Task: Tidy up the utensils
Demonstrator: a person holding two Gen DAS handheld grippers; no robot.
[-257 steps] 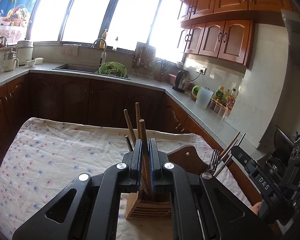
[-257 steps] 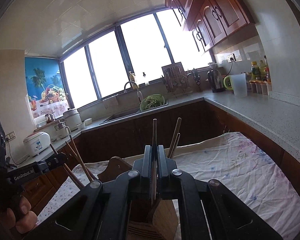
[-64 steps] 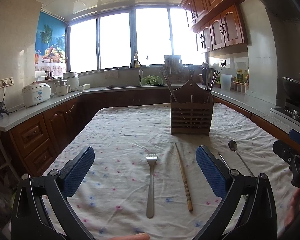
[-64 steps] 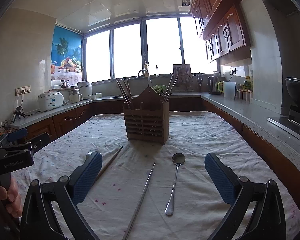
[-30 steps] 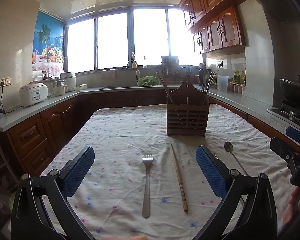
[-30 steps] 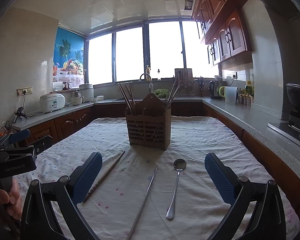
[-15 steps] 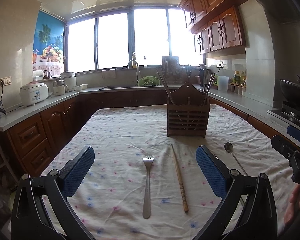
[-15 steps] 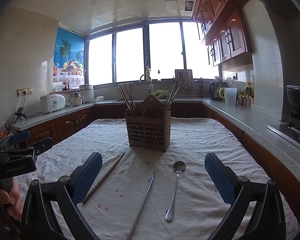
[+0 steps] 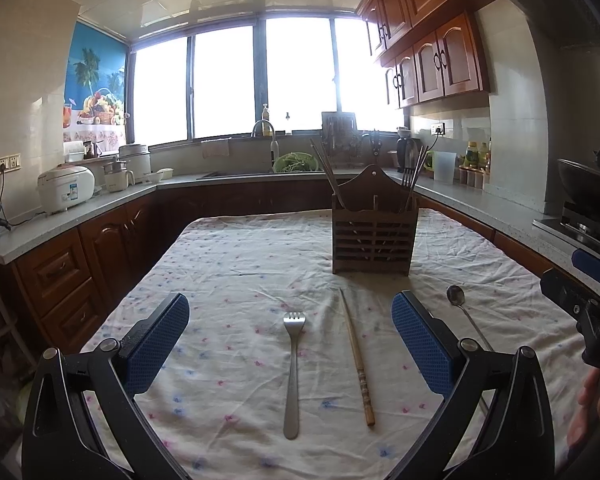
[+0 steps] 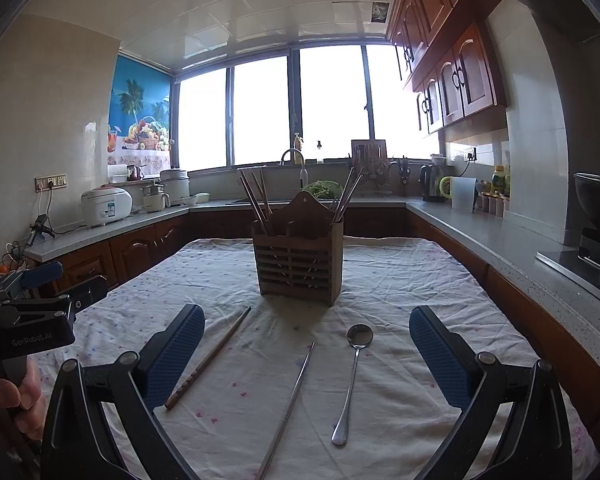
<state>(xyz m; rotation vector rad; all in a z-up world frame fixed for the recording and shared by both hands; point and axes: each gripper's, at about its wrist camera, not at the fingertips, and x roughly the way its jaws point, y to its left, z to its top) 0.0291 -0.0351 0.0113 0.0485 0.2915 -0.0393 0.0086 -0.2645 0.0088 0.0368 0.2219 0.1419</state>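
A slatted wooden utensil holder (image 9: 374,236) (image 10: 300,264) stands upright on the floral tablecloth with chopsticks and a fork in it. In the left wrist view a metal fork (image 9: 293,368) and a wooden chopstick (image 9: 357,356) lie between the jaws of my left gripper (image 9: 290,344), which is open wide and empty above the cloth. A metal spoon (image 9: 462,312) lies to their right. In the right wrist view the spoon (image 10: 352,376), a metal chopstick (image 10: 290,400) and the wooden chopstick (image 10: 210,356) lie under my right gripper (image 10: 306,350), open and empty.
The cloth-covered table (image 9: 236,264) is ringed by grey counters with brown cabinets. A rice cooker (image 9: 64,188) stands at the left, a sink (image 9: 236,174) at the back, a wok on a stove (image 10: 598,216) at the right. Each gripper shows at the other view's edge.
Long before, both grippers were shut on utensils at the holder. They have since opened and backed away. In the last second both views have barely shifted; the utensils lie as before.
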